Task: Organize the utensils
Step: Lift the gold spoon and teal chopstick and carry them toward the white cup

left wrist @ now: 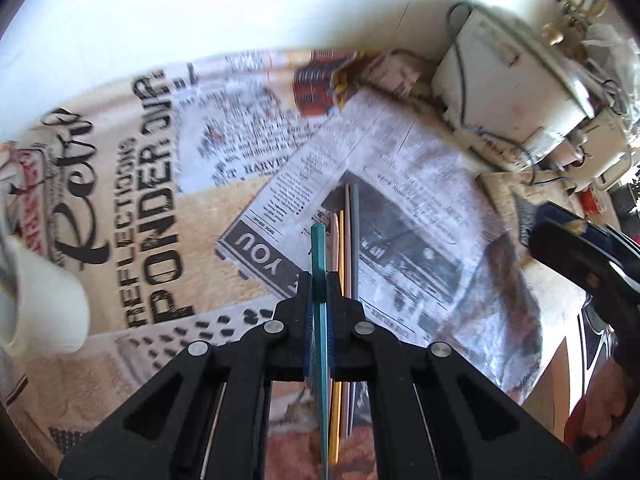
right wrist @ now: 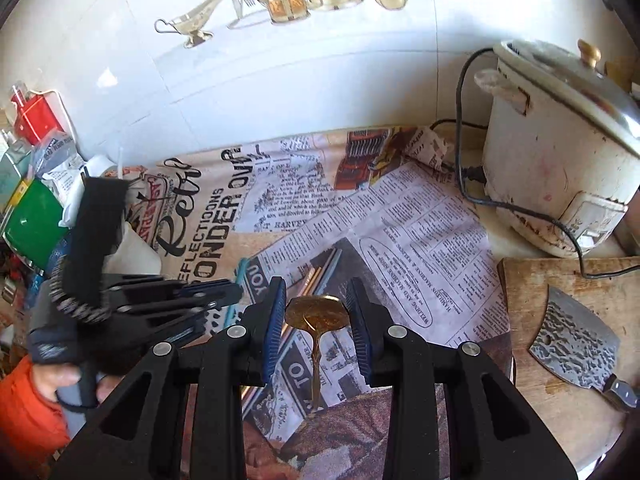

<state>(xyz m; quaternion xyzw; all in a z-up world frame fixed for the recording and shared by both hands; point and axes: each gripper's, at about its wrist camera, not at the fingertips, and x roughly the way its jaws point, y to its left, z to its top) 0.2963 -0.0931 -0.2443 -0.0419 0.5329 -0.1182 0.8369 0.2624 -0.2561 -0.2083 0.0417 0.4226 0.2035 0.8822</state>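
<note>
We find the left tongs [left wrist: 319, 280] clamped on a teal chopstick [left wrist: 319, 256], held above the other chopsticks [left wrist: 347, 240] lying side by side on the newsprint-covered counter [left wrist: 120, 200]. The right tongs [right wrist: 316, 312] stand apart, straddling a gold spoon [right wrist: 316, 316] on the counter. We judge both utensils light, stiff and slippery; mid-shaft suits the chopstick, the narrow neck the spoon.

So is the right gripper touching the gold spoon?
Apart. In the right wrist view the right gripper is open, and the gold spoon lies on the newspaper-print cloth between the blue pads, with cloth visible on both sides of the bowl.
</note>
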